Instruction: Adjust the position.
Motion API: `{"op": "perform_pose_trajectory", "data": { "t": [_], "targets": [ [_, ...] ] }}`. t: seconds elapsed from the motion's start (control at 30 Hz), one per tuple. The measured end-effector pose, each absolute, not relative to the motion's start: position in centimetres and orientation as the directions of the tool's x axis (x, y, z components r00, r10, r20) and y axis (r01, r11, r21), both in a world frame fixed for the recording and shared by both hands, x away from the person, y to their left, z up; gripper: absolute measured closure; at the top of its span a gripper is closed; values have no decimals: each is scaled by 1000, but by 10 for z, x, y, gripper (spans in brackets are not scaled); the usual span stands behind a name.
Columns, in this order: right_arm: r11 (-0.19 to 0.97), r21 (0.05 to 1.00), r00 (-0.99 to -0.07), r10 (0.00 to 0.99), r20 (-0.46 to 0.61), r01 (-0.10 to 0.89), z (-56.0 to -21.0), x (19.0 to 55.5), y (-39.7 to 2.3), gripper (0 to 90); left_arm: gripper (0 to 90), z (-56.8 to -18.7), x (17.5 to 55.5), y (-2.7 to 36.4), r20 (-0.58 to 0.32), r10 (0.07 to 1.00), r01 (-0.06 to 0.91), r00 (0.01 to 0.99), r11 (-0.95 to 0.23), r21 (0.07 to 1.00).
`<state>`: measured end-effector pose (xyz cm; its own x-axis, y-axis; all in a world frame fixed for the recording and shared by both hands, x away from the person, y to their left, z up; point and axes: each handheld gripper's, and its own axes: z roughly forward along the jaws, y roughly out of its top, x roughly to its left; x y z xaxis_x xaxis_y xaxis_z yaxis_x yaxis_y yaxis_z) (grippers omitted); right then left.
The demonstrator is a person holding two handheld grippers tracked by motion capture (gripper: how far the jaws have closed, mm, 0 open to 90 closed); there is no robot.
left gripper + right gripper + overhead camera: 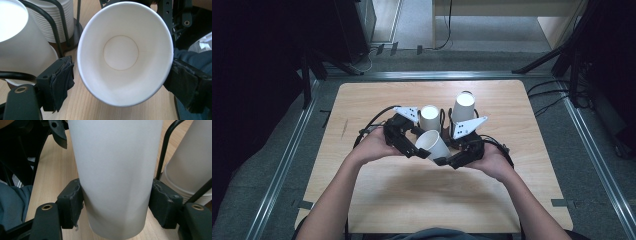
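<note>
Both forearms enter from the table's [362, 200] near edge and converge at its centre, wrists bent inward so the two grippers face each other across one paper cup [433, 143]. The left hand [373, 145] wraps the body of the left gripper [424, 151], whose jaws point right, toward the cup's open mouth. In the left gripper view the cup's rim [125, 53] sits between the padded jaws: a clear gap shows at the left pad [62, 80], while the right pad [185, 82] lies just beside the rim, so the jaws are spread and not pinching. The right hand [494, 161] holds the right gripper [443, 161] pointing left and away from the person. In the right gripper view its two jaws press the cup's wall [115, 177] from both sides, pinching the cup, which is held tilted above the table's centre. Two cup stacks [430, 117] [463, 106] in black wire holders stand just behind the grippers, toward the far edge.
</note>
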<state>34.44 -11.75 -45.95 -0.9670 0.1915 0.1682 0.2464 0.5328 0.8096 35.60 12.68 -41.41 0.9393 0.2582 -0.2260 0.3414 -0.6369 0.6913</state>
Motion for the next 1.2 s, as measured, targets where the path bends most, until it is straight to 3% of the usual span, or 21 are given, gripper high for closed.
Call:
{"op": "perform_pose_trajectory", "data": {
  "t": [0.93, 1.2],
  "targets": [
    [503, 824, -964, 186, 192, 261, -459, 345, -120, 330, 139, -430, 348, 117, -294, 304, 417, 906, -524, 743],
    [507, 819, -963, 176, 206, 268, -462, 345, -116, 331, 201, -430, 346, 117, -286, 318, 417, 904, -504, 756]
  ]
}}
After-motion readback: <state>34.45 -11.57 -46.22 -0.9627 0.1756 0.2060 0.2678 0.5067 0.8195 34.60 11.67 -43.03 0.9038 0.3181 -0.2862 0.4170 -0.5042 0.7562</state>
